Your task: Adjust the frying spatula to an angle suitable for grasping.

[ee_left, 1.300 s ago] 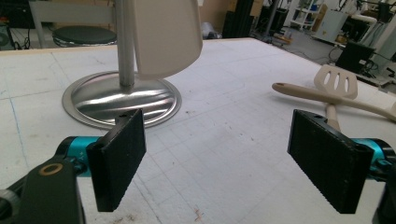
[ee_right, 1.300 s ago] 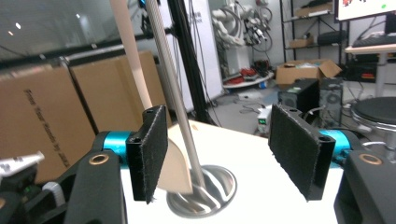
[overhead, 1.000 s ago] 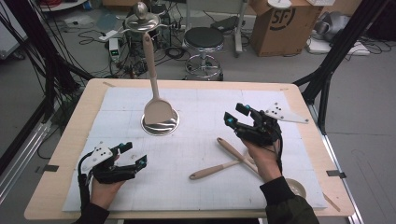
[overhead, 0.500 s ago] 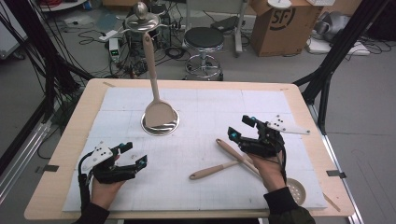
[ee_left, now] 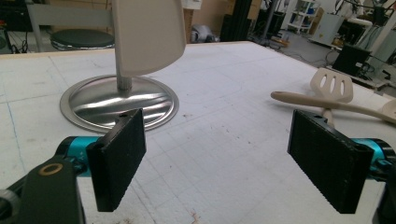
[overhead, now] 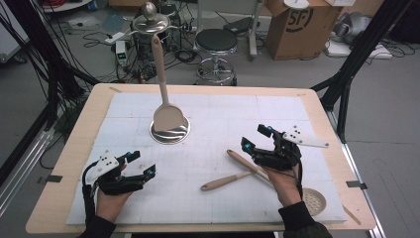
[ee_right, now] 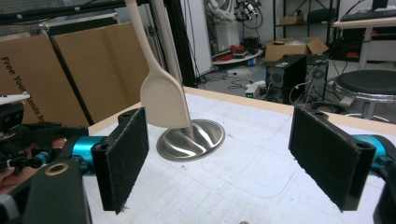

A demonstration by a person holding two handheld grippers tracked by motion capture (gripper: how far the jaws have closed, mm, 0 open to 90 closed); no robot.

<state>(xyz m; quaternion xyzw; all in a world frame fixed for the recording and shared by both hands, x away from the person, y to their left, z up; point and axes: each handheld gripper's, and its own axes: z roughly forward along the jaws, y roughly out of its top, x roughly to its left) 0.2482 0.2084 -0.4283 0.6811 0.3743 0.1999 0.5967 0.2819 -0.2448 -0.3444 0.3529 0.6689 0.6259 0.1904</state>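
Right gripper (overhead: 253,141): near right of the table, jaws spread wide and just opened further, nothing between the pads; it hangs just above the wooden spoon (overhead: 250,164).
Left gripper (overhead: 141,166): near left, resting on the white mat (overhead: 218,114), jaws wide apart and empty.
Wooden spoon: lies on the mat under the right gripper, handle running from far left to near right beneath the hand.
Slotted spatula (overhead: 223,181): lies crossed with the spoon, handle end pointing left; whether the two touch I cannot tell. In the left gripper view its slotted blade (ee_left: 332,85) shows behind the spoon's handle.
Hanging spatula (overhead: 166,115): left of centre, farther back, blade down over the round steel base (overhead: 171,133) of the stand.
Skimmer (overhead: 313,200): near right edge, beside the right wrist.
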